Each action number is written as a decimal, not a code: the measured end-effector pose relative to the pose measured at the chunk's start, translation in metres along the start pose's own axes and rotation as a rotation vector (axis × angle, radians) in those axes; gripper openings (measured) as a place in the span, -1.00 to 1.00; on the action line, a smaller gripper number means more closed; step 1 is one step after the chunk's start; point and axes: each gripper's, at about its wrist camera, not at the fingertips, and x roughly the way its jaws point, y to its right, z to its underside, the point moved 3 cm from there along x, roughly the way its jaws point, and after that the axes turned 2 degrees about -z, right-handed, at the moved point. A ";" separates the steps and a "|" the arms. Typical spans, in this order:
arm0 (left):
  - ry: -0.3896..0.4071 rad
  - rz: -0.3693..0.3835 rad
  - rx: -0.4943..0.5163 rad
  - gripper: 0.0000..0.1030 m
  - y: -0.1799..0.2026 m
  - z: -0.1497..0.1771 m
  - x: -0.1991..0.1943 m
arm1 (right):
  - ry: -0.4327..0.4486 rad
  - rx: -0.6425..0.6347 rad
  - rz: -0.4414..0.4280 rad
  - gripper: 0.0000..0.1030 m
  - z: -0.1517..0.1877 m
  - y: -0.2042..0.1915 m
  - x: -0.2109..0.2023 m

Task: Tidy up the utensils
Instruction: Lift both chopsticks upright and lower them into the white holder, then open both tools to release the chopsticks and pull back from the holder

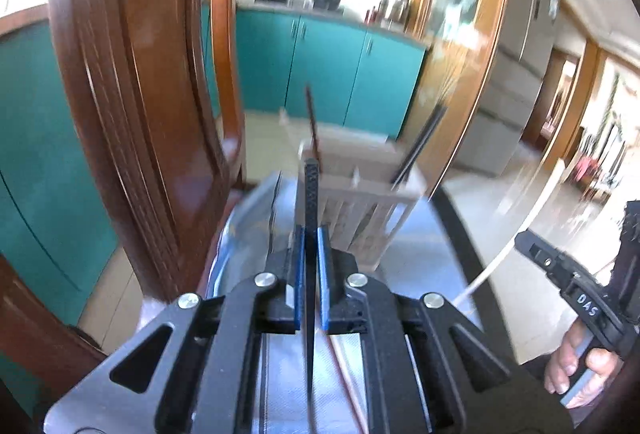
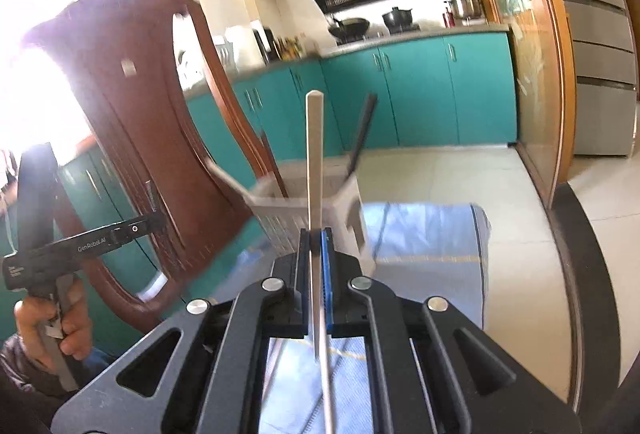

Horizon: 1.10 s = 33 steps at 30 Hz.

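Observation:
My left gripper (image 1: 311, 234) is shut on a black stick-like utensil (image 1: 312, 186), which stands upright between the blue pads with its textured end up. My right gripper (image 2: 318, 234) is shut on a pale-handled utensil (image 2: 314, 154) with a thin metal shaft, also upright. Just beyond both grippers stands a pale slatted utensil holder (image 1: 360, 218) (image 2: 280, 210). It holds a brown stick (image 1: 312, 114) and black chopsticks (image 1: 424, 134) (image 2: 362, 130). Both views are blurred.
A blue-and-white cloth (image 2: 432, 242) covers the table under the holder. The table's dark edge (image 2: 580, 254) runs along the right. A brown wooden chair back (image 1: 132, 94) (image 2: 132, 114) rises close on the left. A hand (image 1: 576, 366) (image 2: 44, 322) grips each gripper's handle.

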 end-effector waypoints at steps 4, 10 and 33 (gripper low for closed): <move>0.092 0.052 -0.001 -0.86 0.005 -0.037 -0.029 | 0.063 0.003 -0.053 -0.88 -0.040 -0.005 -0.014; 0.238 0.105 -0.052 -0.87 0.006 -0.101 -0.052 | 0.200 0.043 -0.119 -0.88 -0.107 -0.017 -0.012; 0.156 -0.117 -0.055 -0.86 0.008 -0.092 0.095 | 0.113 -0.068 0.146 -0.88 -0.061 -0.001 0.113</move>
